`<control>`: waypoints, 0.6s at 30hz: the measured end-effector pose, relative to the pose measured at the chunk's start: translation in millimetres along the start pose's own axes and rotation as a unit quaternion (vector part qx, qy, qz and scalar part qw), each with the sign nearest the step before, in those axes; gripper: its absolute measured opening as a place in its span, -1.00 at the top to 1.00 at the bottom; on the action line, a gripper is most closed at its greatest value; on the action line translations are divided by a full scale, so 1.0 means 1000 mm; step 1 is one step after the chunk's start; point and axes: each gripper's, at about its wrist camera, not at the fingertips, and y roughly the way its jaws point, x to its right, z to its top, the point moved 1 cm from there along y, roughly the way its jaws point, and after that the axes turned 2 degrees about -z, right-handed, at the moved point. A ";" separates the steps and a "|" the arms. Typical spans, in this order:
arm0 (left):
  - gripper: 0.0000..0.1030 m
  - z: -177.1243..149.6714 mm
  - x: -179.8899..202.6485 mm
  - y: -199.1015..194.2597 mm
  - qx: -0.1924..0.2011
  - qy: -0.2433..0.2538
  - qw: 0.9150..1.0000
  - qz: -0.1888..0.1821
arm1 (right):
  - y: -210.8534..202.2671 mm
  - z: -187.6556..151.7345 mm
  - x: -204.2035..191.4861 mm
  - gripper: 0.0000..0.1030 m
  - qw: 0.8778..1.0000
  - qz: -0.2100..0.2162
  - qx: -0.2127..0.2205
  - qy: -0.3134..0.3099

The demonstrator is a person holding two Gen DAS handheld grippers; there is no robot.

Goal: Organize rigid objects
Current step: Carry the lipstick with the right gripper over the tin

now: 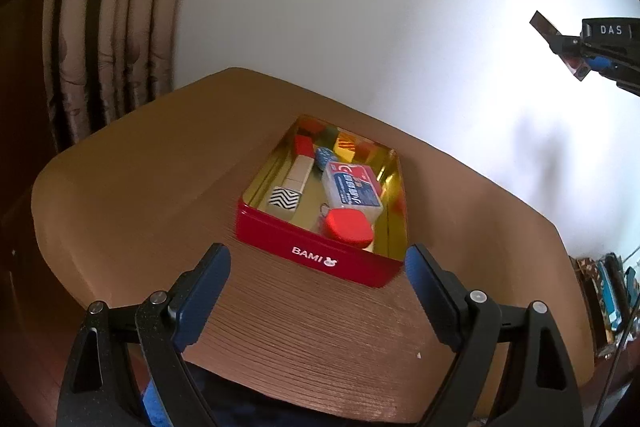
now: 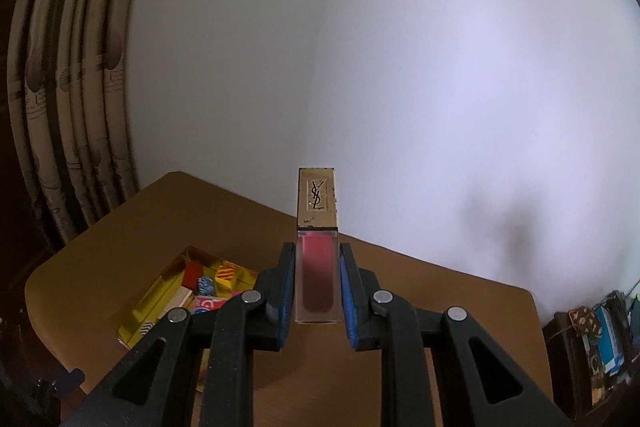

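- One red tin [image 1: 320, 251] marked BAMI stands open on the brown table [image 1: 140, 179], with a gold lining inside.
- In the tin, counted as far as they show: one pale wooden block [image 1: 301, 167] lying lengthwise, one black-and-white zigzag block [image 1: 283, 202] at its near end, one red block [image 1: 304, 146] at the far left, one yellow striped block [image 1: 345, 149] at the far end, one blue patterned piece [image 1: 323, 158], one white printed box [image 1: 352, 189] and one red rounded case [image 1: 347, 227] at the near right. Other colours on the walls may be reflections; I cannot tell.
- One lip-gloss tube [image 2: 317, 259], gold cap and red fill, is clamped by the right gripper [image 2: 316, 287]; its blue pads [image 2: 347, 291] press both sides of the clear body, and the cap points away beyond the fingertips.
- The left gripper [image 1: 318, 291] stands wide apart and holds nothing, its fingers just on the near side of the tin.
- The tin sits mid-table, with bare table on its left, near side and right. The table's far edge meets a white wall [image 1: 360, 7]; a curtain [image 1: 112, 27] hangs far left.
- From the left wrist view, the tube [image 1: 546, 27] and right gripper [image 1: 576, 47] are up in the air, well apart from the tin, to its far right.
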 end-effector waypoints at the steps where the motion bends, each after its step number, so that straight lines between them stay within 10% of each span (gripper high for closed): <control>1: -0.68 0.000 -0.002 0.000 0.000 -0.005 1.000 0.001 | -0.001 0.002 -0.004 0.60 1.000 0.003 0.001 -0.001; 18: -0.67 0.024 -0.061 -0.015 0.021 -0.069 0.995 0.063 | 0.013 -0.020 -0.079 0.60 0.995 0.086 -0.030 -0.033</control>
